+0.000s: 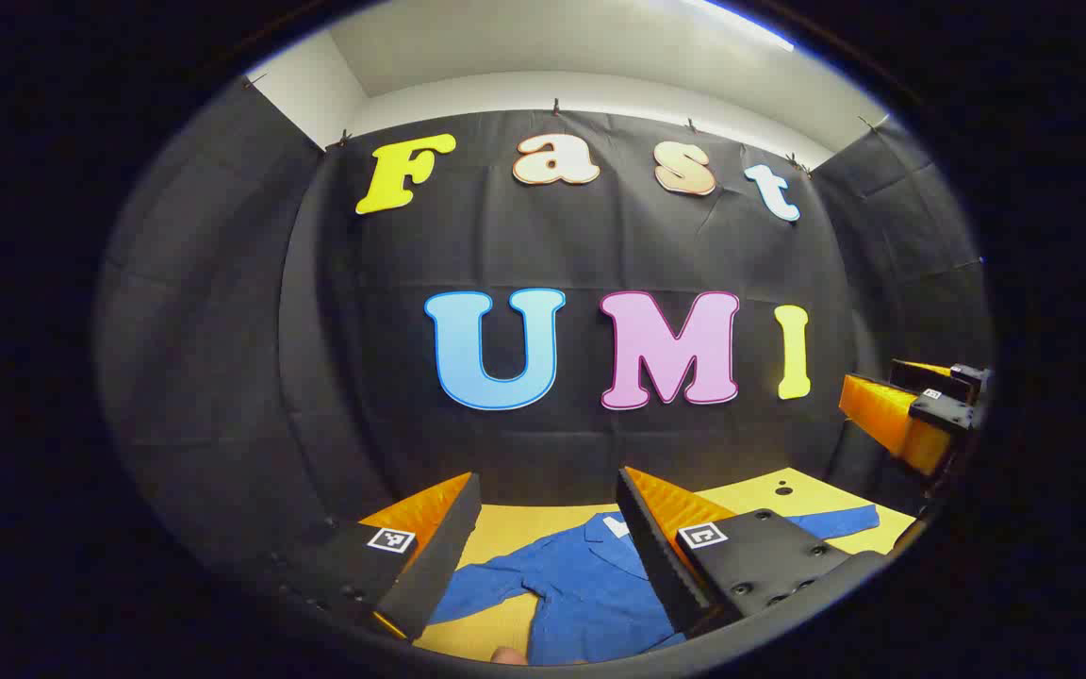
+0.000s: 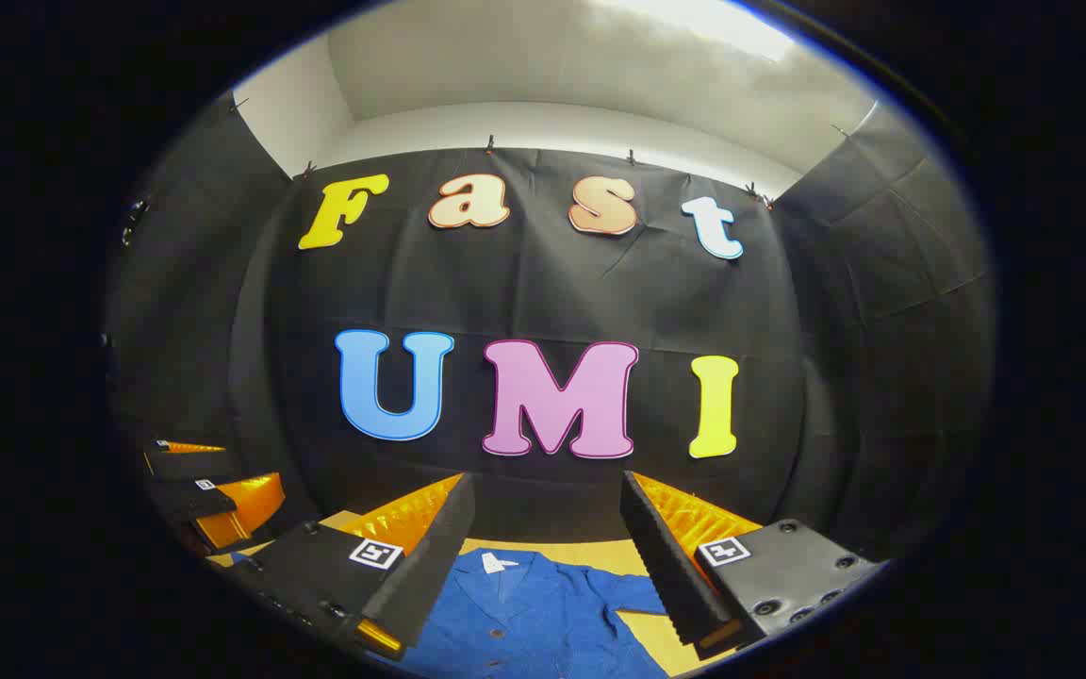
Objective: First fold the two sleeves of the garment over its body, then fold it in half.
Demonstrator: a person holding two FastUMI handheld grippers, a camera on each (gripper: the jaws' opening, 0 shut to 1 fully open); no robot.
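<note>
Lying flat, blue garment (image 1: 581, 585) — sleeves spread, left hand-held gripper (image 1: 548, 490) agape

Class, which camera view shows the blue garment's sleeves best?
The left gripper view: the blue garment lies with both sleeves spread on the yellow table. The right gripper view shows its collar and front, sleeves largely hidden.

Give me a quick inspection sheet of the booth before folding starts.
Surface: yellow table, bare around the garment.
Job's things: blue shirt lying flat, collar toward the back wall, sleeves spread out, not yet folded.
Clutter: nothing seen.
Grippers: left gripper open, above the shirt; right gripper open, above the shirt's collar end.
Cables: nothing seen.
Surroundings: black cloth wall, clipped up along its top; white wall above.
</note>
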